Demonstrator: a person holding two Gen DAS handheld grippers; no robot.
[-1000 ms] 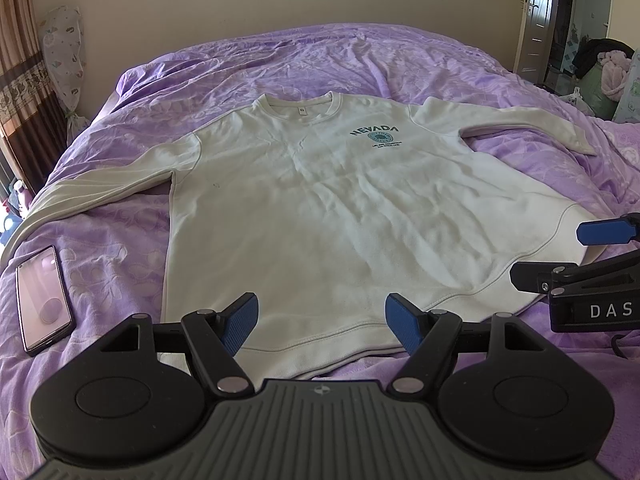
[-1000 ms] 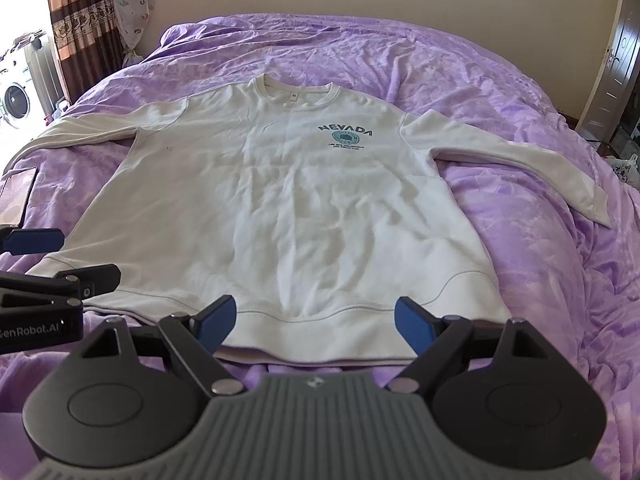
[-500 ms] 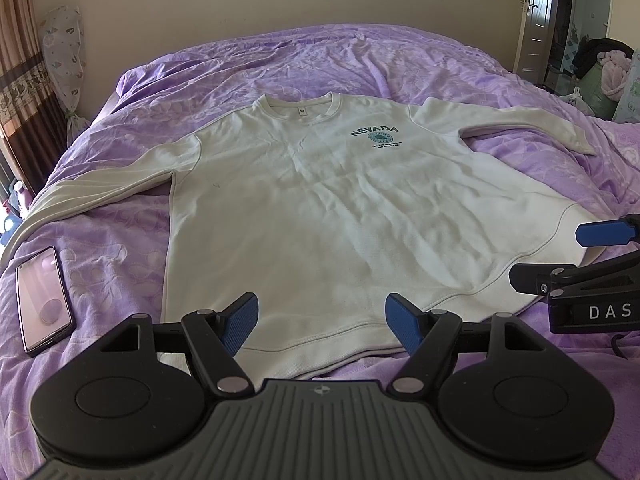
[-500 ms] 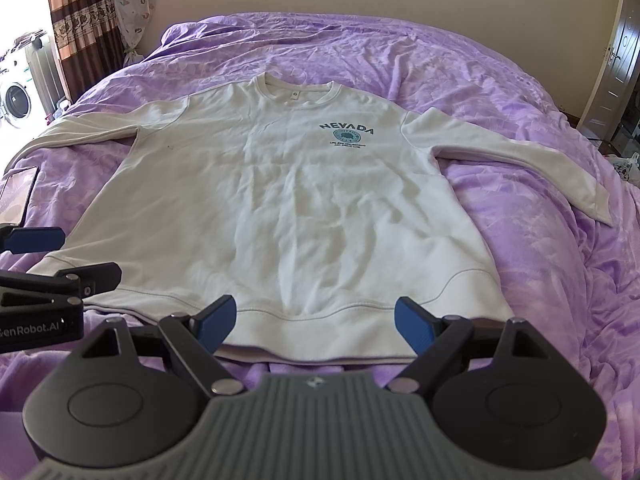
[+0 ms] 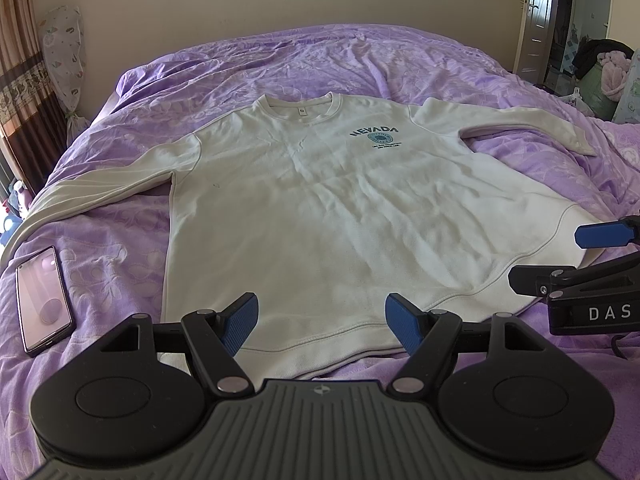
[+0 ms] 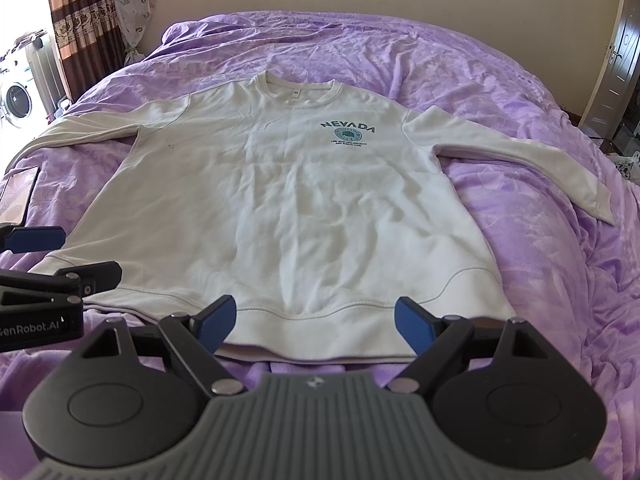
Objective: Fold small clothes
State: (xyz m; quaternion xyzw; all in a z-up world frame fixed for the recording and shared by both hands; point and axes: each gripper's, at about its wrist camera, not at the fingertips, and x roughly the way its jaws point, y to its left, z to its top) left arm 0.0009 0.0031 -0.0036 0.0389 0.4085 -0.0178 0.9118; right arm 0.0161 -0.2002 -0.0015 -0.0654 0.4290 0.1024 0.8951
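Lying flat and face up on the wide purple bed cover (image 5: 400, 60) was a pale cream long-sleeved sweatshirt with green NEVADA letters (image 5: 320, 208), its two sleeves spread out to the sides. It was not folded at all, so the job looked like it was only at the start.

The left gripper (image 5: 321, 317) hung just over the bottom hem (image 5: 316, 344) of the sweatshirt. Its two blue fingers stood wide apart and held nothing. The right gripper (image 6: 310, 321) hung over the same hem, a bit more to the right. Its blue fingers were wide apart too, with nothing between them.

The next move would likely be to go to a sleeve or a side edge, pinch the cloth, and lay it over the middle. The cloth looked soft and thick, so each pinch would need a good bite or it could slip.

A dark flat phone (image 5: 43, 298) lay on the bed cover, off to the left of the sweatshirt and not touching it. A brown patterned curtain (image 6: 84, 24) hung by the left wall, and a white washing machine (image 6: 14, 100) stood past it. A door (image 5: 538, 12) was at the far right.
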